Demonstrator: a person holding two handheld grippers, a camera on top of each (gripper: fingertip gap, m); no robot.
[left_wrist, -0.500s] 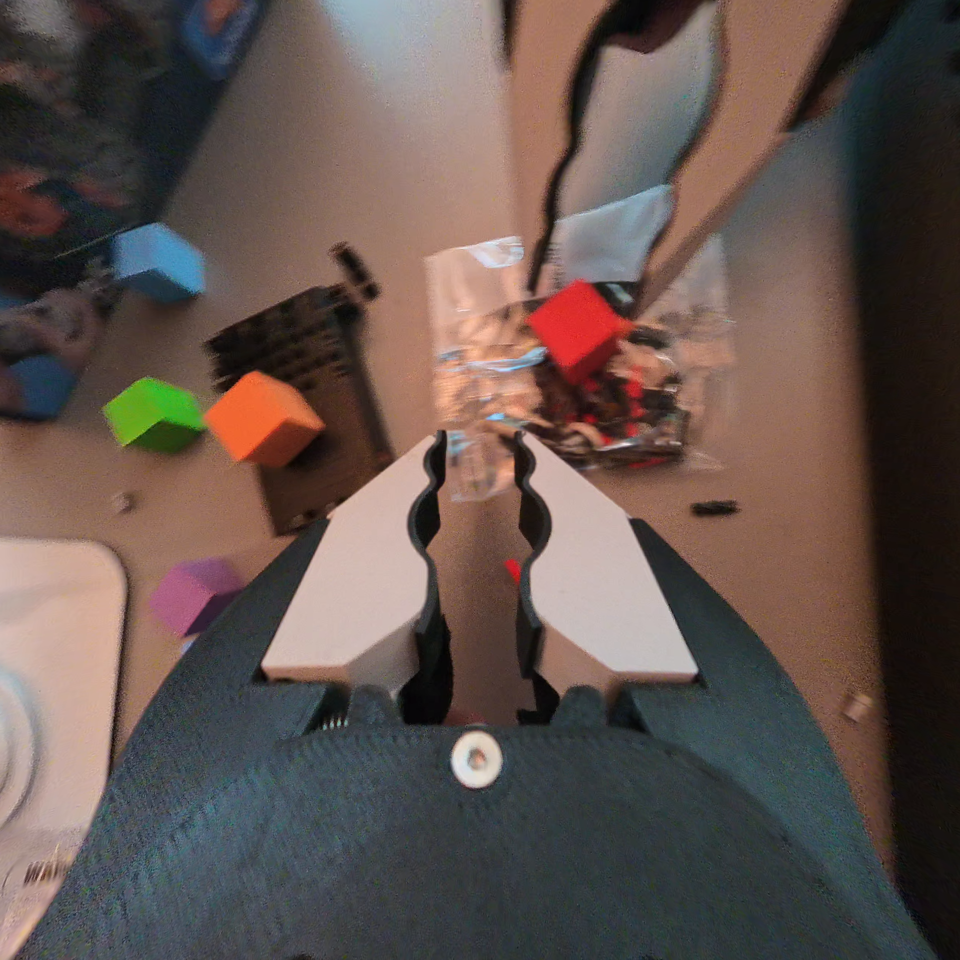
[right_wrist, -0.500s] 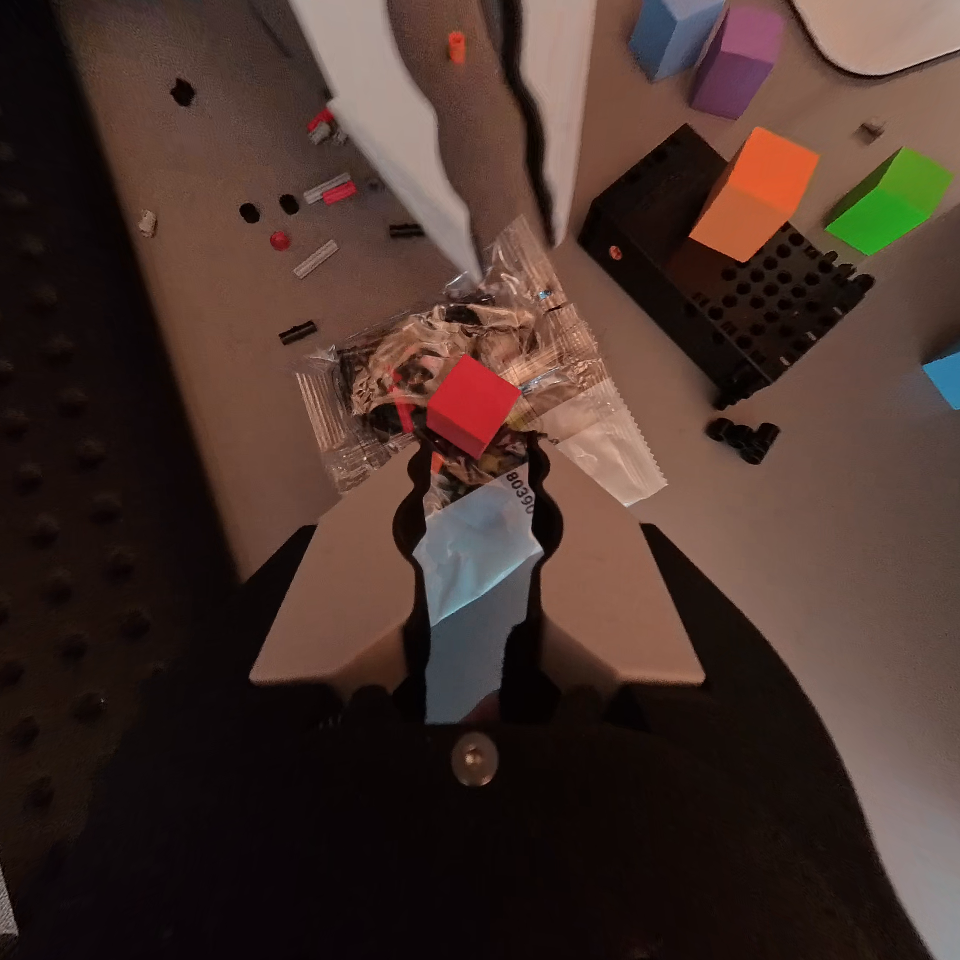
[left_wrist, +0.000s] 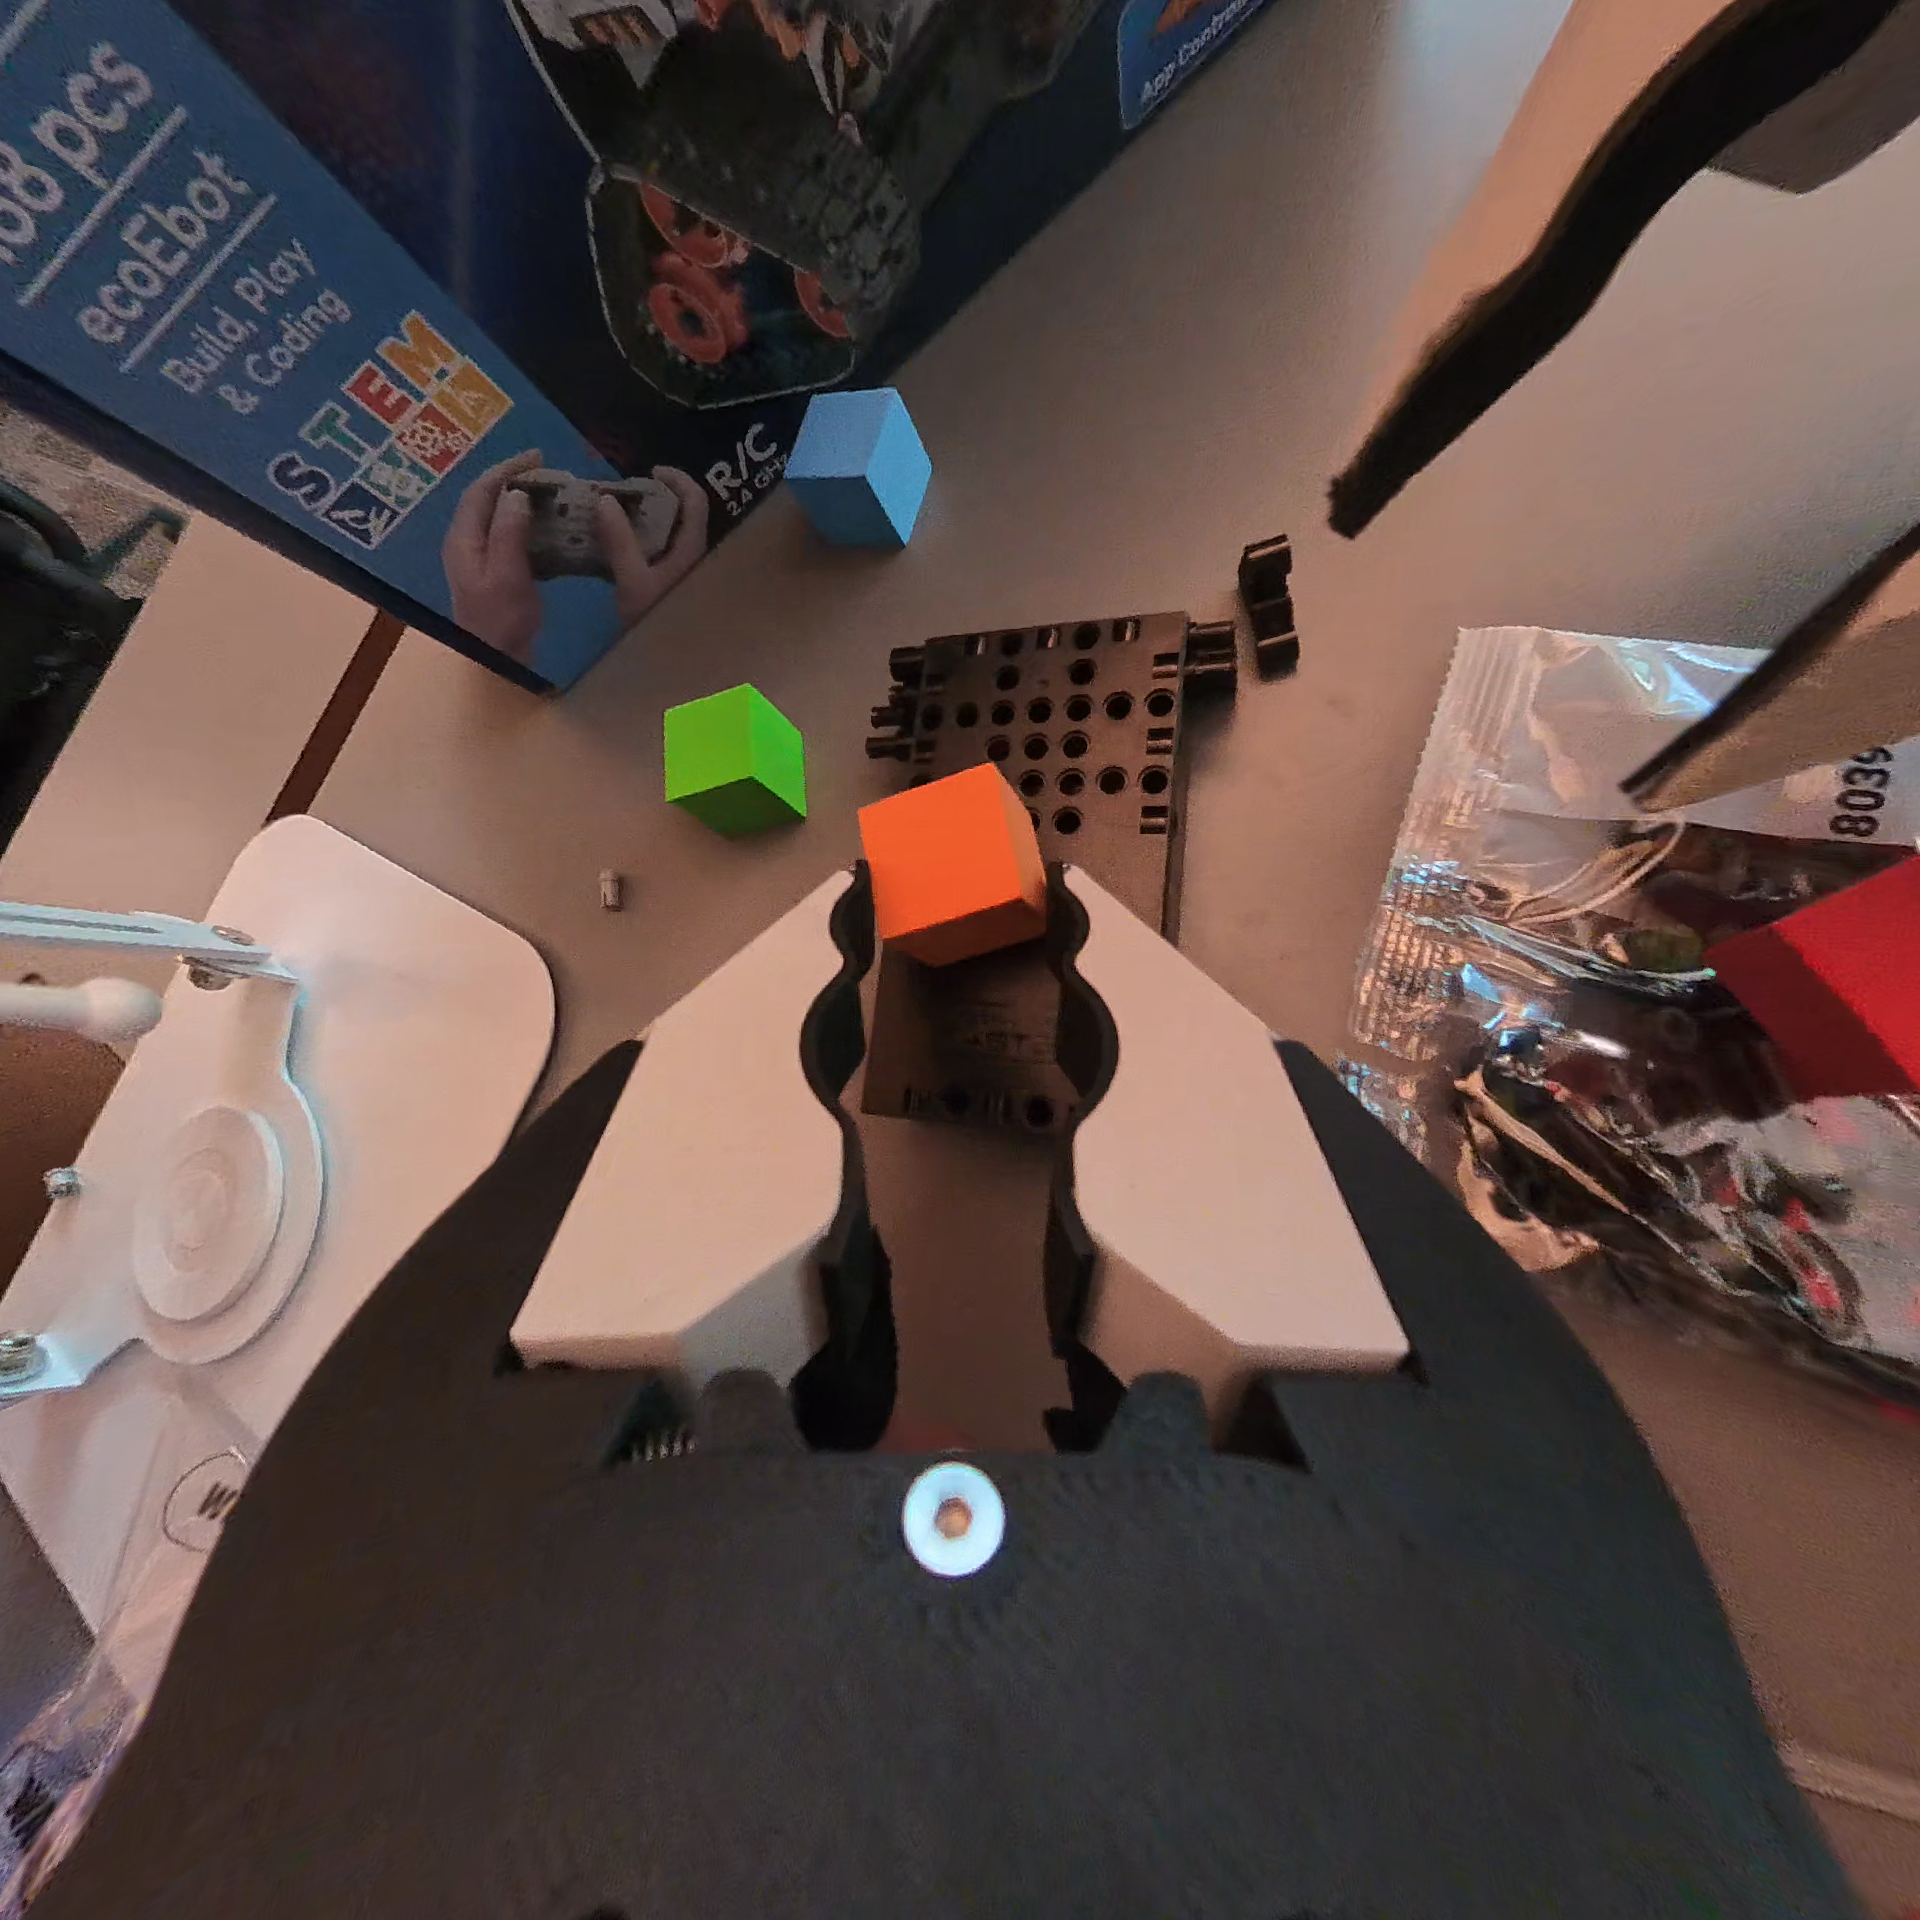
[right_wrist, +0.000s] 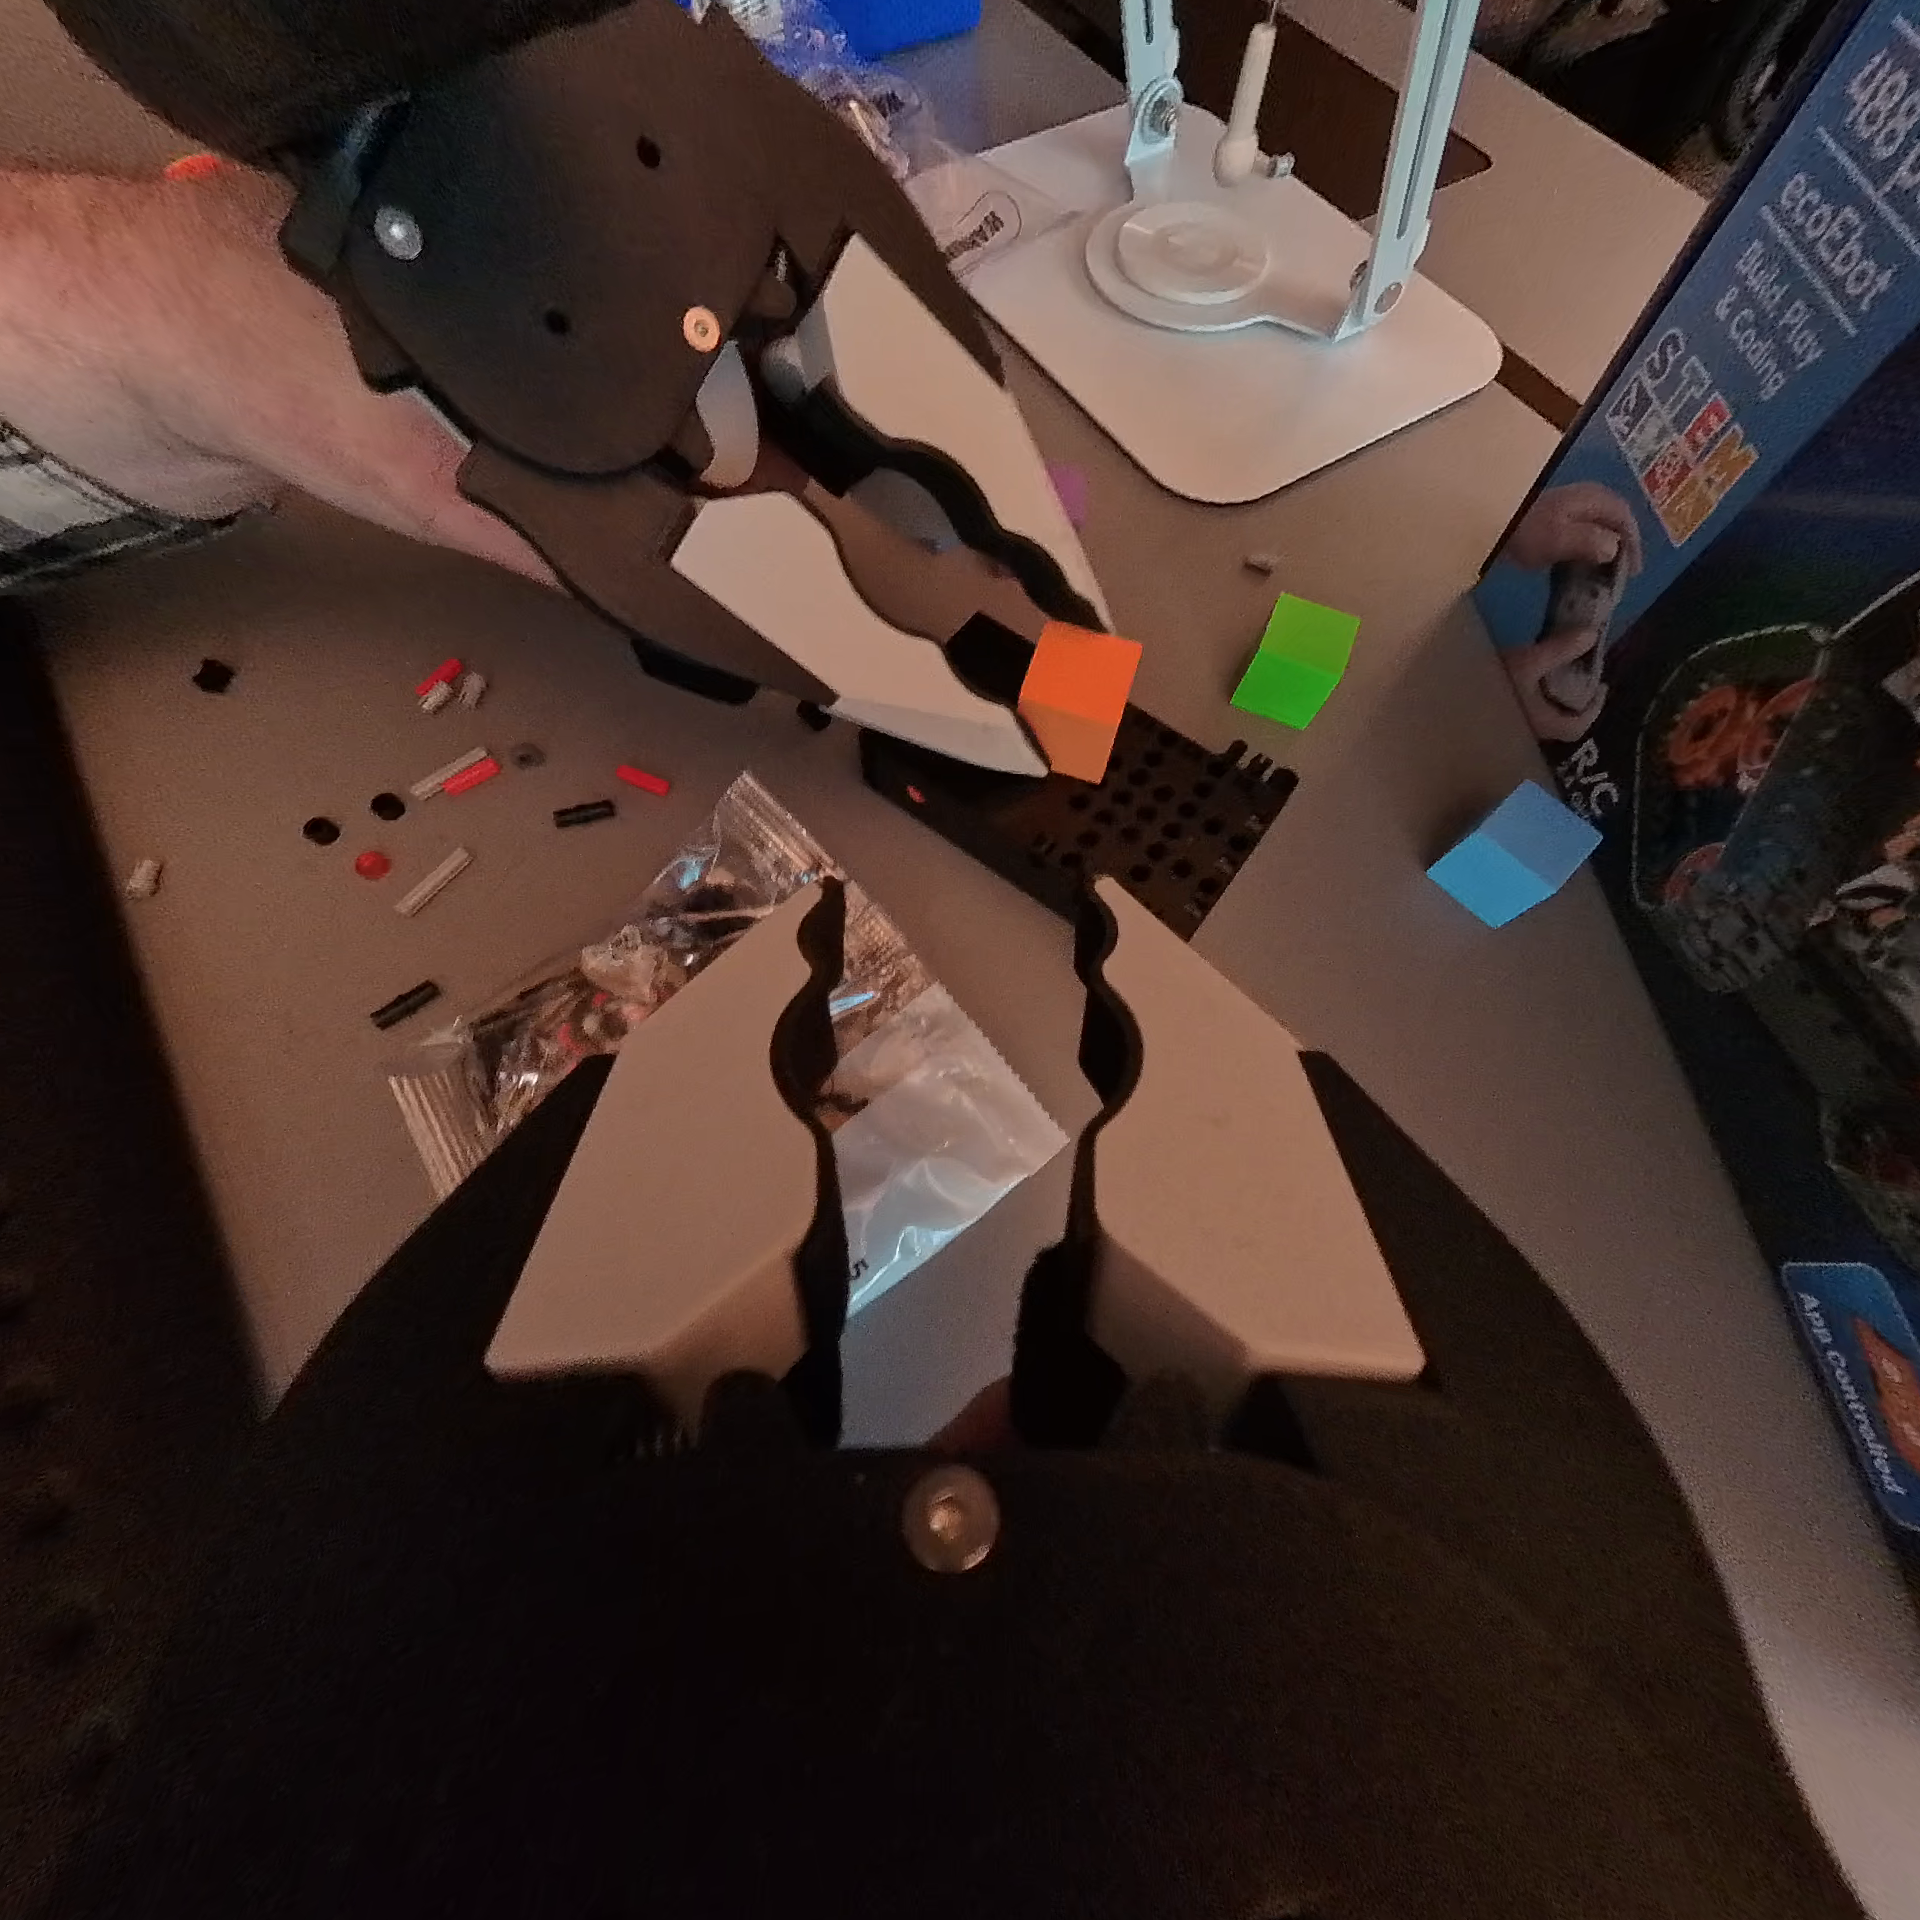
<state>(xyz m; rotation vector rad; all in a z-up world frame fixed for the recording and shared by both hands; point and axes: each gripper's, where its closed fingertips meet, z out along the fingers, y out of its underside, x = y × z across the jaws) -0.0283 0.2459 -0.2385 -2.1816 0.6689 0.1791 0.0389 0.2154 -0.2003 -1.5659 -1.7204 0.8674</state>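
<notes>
Orange cube (left_wrist: 951, 862) sits at the tips of the left tongs (left_wrist: 956, 883), one finger on each side of it, above the black perforated plate (left_wrist: 1060, 727); from the right wrist view the cube (right_wrist: 1081, 696) appears pinched and lifted just off the plate (right_wrist: 1122, 821), though actual contact on both faces is hard to confirm. Right tongs (right_wrist: 961, 904) hang spread and empty above the clear plastic bag (right_wrist: 727, 966) of small parts. A red cube (left_wrist: 1829, 987) lies on that bag at the right edge of the left wrist view.

Room to move is tight on the far side: a tall blue printed box (left_wrist: 312, 312) walls off the bench (left_wrist: 1091, 343) behind the green cube (left_wrist: 732, 758) and the light blue cube (left_wrist: 862, 468), the blue cube lying just beside the box. A white stand base (left_wrist: 395, 997) takes up the left, near the bench edge. Open bench surface lies between the green cube and the base. Loose black, red and grey pins (right_wrist: 457, 774) are scattered near the dark bench edge on the right gripper's left.

Half a second ago the left tongs pointed at the bag with the orange cube off to their left; they have swung over to it. The right tongs, then over the red cube, have drawn back.
</notes>
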